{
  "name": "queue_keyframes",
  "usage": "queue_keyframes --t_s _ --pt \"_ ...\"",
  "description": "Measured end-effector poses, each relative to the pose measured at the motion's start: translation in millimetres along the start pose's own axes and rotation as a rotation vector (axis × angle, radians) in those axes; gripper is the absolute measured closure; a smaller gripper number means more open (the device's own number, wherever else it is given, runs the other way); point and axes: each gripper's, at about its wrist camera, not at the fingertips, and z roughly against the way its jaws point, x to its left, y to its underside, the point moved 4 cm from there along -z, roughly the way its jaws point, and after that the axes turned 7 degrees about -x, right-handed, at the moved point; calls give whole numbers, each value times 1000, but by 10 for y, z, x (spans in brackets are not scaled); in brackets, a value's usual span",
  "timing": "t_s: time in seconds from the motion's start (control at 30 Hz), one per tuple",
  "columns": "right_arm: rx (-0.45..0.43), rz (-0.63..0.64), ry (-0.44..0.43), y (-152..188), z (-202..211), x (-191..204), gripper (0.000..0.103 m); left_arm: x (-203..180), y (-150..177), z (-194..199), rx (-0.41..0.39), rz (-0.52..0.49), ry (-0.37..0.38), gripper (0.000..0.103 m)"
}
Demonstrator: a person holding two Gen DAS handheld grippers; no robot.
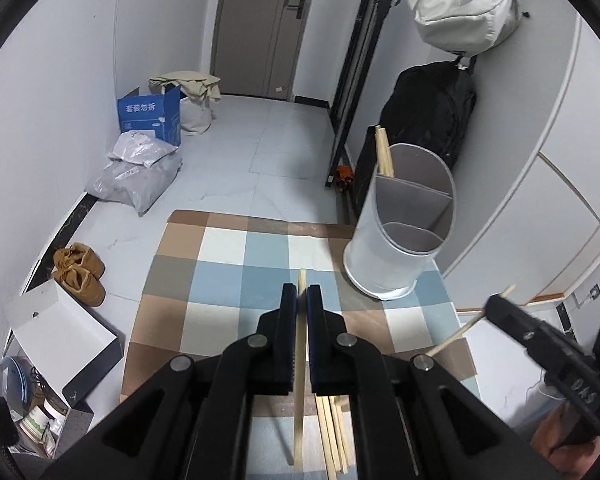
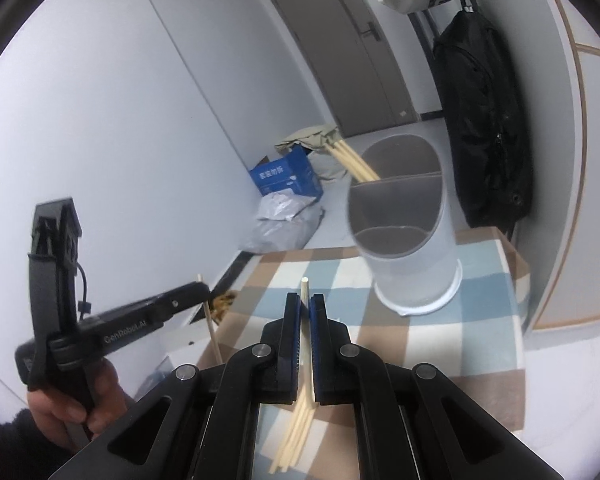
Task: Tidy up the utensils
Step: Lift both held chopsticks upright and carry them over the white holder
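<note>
My left gripper [image 1: 302,294] is shut on a single wooden chopstick [image 1: 299,376], held above the checked cloth. My right gripper [image 2: 306,304] is shut on another chopstick [image 2: 306,340]; it also shows in the left wrist view [image 1: 496,304] at the right, chopstick [image 1: 466,326] slanting through it. The left gripper shows in the right wrist view [image 2: 204,292] with its chopstick [image 2: 212,332]. A grey divided utensil holder [image 1: 400,240] stands at the cloth's far right with chopsticks [image 1: 384,152] in its back compartment; it also shows in the right wrist view [image 2: 408,232]. Several loose chopsticks [image 1: 334,436] lie on the cloth below the grippers, also in the right wrist view [image 2: 296,432].
The checked cloth [image 1: 236,264] covers a low surface. Brown shoes [image 1: 80,272], a white box [image 1: 60,336], a blue carton [image 1: 150,116] and grey bags [image 1: 136,176] lie on the floor to the left. A black bag [image 1: 432,116] hangs behind the holder. A white cabinet [image 1: 540,160] stands at the right.
</note>
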Motion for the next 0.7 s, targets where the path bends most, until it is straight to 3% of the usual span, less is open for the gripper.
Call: queue_keyframes --t_s 0.47,0.7 --pt "-14 35 9 45 43 155 99 -217 -240 173 -58 -58 31 102" --pt "-27 30 28 -200 104 102 99 -314 -484 178 -74 -63 68 102"
